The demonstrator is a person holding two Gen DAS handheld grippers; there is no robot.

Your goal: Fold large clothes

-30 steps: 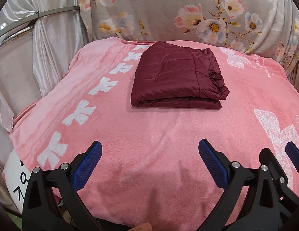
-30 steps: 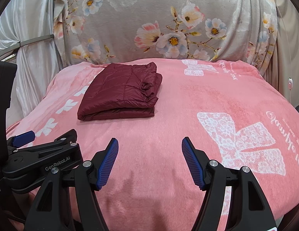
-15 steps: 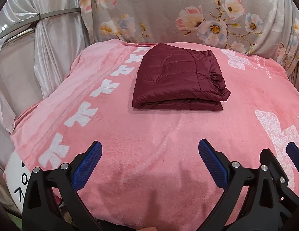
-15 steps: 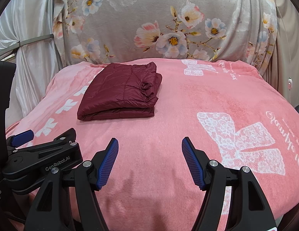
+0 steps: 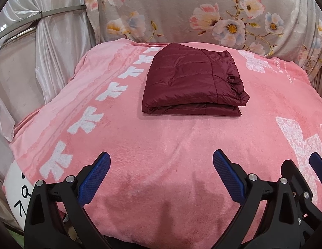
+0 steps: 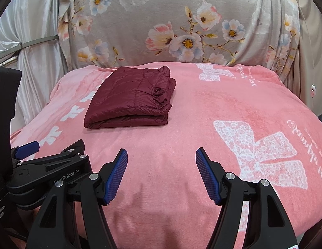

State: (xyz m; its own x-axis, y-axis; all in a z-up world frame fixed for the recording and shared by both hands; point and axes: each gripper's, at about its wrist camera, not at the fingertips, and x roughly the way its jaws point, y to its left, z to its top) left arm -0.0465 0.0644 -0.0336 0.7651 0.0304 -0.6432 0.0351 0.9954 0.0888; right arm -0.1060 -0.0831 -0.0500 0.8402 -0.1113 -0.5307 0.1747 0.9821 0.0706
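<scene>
Jacket (image 5: pixel 192 81), maroon, quilted and slightly glossy, folded into a thick squarish packet with stacked layers showing along its near edge and a crumpled bunch of fabric at its right side. Lying flat toward the far edge of the blanket (image 5: pixel 161 141), nearer the far left corner in the right wrist view (image 6: pixel 129 101), well apart from both tools.

Underneath, a broad pink fleece blanket, plush and matte, domed over whatever carries it, with a row of white bow shapes running down the left edge and a big white lace-patterned bow (image 6: pixel 262 151) near the right edge beside curly white lettering. Behind the far edge, a grey floral cloth (image 6: pixel 181 20), softly draped, printed with pink, white and blue blossoms. Off the left edge, shiny white satin curtain (image 5: pixel 46 41), gathered in folds.

Left gripper (image 5: pixel 161 166), black frame, blue ribbed pads, spread wide above the near edge of the blanket, nothing between the jaws, touching nothing that can be seen. Right gripper (image 6: pixel 161 164), same build, jaws also spread, a little narrower, empty, poised over the near edge. Left tool's black body visible at the near left corner in the right wrist view, "GenRobot.AI" printed on it.
</scene>
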